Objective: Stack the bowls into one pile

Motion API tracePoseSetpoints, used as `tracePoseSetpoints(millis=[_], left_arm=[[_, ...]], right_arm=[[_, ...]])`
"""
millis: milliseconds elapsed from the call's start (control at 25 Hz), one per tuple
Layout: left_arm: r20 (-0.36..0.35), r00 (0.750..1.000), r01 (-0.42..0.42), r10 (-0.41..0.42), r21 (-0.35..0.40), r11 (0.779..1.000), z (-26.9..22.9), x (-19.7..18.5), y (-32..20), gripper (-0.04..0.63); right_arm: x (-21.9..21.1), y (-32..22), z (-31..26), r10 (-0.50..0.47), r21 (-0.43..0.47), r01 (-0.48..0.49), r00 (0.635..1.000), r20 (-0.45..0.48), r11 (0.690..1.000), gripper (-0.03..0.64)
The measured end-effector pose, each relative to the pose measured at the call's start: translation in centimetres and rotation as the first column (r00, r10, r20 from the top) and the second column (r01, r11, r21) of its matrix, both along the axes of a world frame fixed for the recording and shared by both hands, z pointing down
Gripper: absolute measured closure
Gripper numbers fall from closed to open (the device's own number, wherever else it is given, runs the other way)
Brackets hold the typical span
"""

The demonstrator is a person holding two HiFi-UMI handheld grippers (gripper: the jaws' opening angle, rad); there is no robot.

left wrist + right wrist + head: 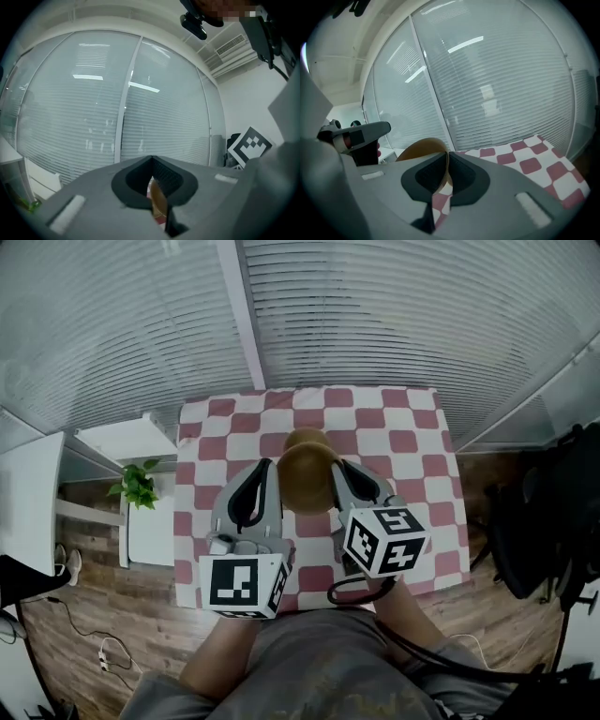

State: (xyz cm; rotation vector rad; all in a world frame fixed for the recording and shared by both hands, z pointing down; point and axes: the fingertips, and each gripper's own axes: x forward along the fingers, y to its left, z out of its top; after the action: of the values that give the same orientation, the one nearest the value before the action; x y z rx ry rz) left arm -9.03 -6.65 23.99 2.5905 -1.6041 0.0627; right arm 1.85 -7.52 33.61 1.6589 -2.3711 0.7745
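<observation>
Currently held: brown bowl, over checked table; second bowl just behind.
Left gripper: clamped on rim.
Right gripper: clamped on opposite rim.
Next, likely: centre, level, lower, release together.

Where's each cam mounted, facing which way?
Head view: on the person's head, facing steeply down at the checked table; left gripper, right gripper and forearms show.
Left gripper view: on the left gripper, facing the window blinds; its jaws, shut on the bowl.
Right gripper view: on the right gripper, facing blinds and table; its jaws, shut on the bowl.
Shared: the bowl, in all three.
</observation>
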Motion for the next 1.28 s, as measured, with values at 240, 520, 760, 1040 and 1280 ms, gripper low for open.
tracePoseSetpoints(millis=[240, 520, 760, 1040, 1280], left_arm=[[-0.005, 0.99, -0.14, 0.14, -0.002, 0.99, 0.4, 6.9, 0.3, 0.595], [-0.008, 0.973, -0.232, 0.232, -0.04, 0.972, 2.0, 12.6, 0.6, 0.595], [-0.008, 0.974, -0.227, 0.228, -0.085, 0.97, 3.9, 13.7, 0.2, 0.595], [0.004, 0.98, -0.194, 0.197, -0.163, 0.967, 7.3, 13.2, -0.4, 0.595], [0.002, 0.984, -0.171, 0.177, -0.235, 0.957, 10.8, 12.6, -1.3, 0.595]], right_arm=[[8.2, 2.0, 1.0, 0.163, -0.023, -0.164, 0.986, -0.021, 0.986, 0.572], [16.3, 3.8, 2.7, 0.304, -0.06, -0.307, 0.952, -0.044, 0.95, 0.572], [16.8, 4.3, 5.6, 0.287, -0.12, -0.292, 0.956, -0.057, 0.949, 0.572], [15.7, 4.5, 10.2, 0.238, -0.216, -0.249, 0.968, -0.075, 0.944, 0.572], [15.1, 4.4, 14.0, 0.213, -0.273, -0.235, 0.971, -0.109, 0.933, 0.571]])
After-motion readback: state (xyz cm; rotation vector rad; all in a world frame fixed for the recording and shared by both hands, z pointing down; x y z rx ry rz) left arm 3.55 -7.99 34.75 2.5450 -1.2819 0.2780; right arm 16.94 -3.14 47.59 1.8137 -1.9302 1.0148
